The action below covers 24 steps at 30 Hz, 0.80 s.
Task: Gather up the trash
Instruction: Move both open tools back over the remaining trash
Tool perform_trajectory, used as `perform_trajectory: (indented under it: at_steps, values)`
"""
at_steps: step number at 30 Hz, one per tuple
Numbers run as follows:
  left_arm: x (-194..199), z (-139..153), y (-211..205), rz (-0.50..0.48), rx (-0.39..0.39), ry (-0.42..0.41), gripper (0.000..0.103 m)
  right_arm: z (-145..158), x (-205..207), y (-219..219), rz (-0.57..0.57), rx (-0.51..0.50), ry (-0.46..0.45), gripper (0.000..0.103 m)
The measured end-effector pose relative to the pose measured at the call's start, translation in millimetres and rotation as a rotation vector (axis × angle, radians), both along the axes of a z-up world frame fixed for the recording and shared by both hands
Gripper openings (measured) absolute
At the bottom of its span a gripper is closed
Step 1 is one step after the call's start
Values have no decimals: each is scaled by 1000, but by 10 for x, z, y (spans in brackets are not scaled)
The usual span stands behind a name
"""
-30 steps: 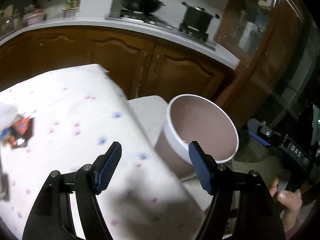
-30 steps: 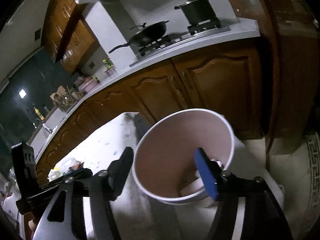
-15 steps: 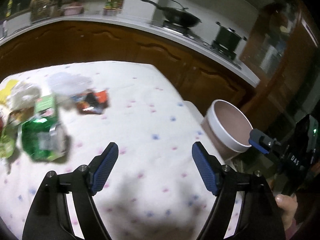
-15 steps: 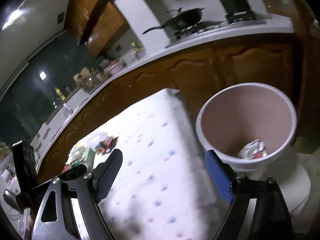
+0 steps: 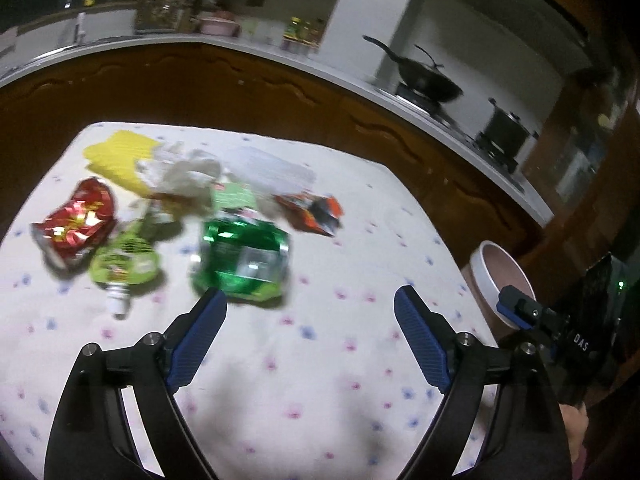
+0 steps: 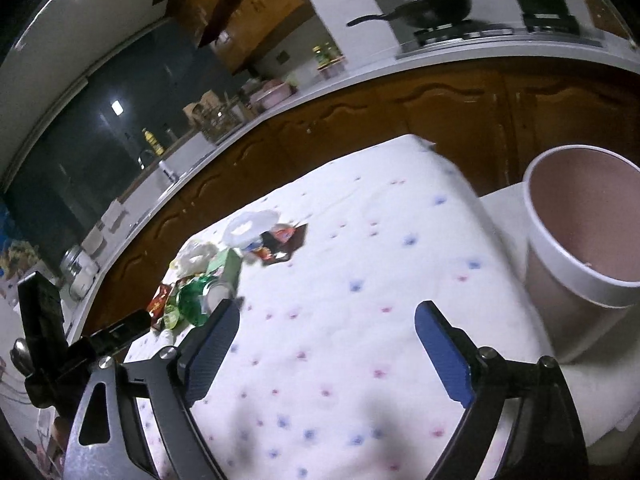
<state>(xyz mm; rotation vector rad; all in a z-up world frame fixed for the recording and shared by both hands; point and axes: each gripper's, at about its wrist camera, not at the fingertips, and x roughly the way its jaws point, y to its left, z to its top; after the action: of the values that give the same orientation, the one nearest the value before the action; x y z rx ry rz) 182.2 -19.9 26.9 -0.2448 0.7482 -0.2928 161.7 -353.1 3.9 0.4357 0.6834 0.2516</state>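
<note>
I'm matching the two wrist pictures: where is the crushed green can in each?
Left wrist: crushed green can sits centre-left, just beyond the left gripper's left fingertip.
Right wrist: crushed green can is at left, in the litter pile.
Shared landmark: the white bin.

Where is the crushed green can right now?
In the left wrist view the crushed green can lies on the dotted tablecloth, just beyond the left gripper's left finger, between the green pouch and the orange wrapper.
</note>
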Motion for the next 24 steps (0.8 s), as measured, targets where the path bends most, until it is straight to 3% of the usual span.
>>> perform_trajectory:
  at_steps: [11, 24]
  values:
    - [97, 86, 596, 109, -13, -23, 95, 139, 264, 535, 88, -33, -29, 96]
    - [627, 157, 935, 145, 56, -26, 95, 196, 820, 984, 168, -52, -22, 96]
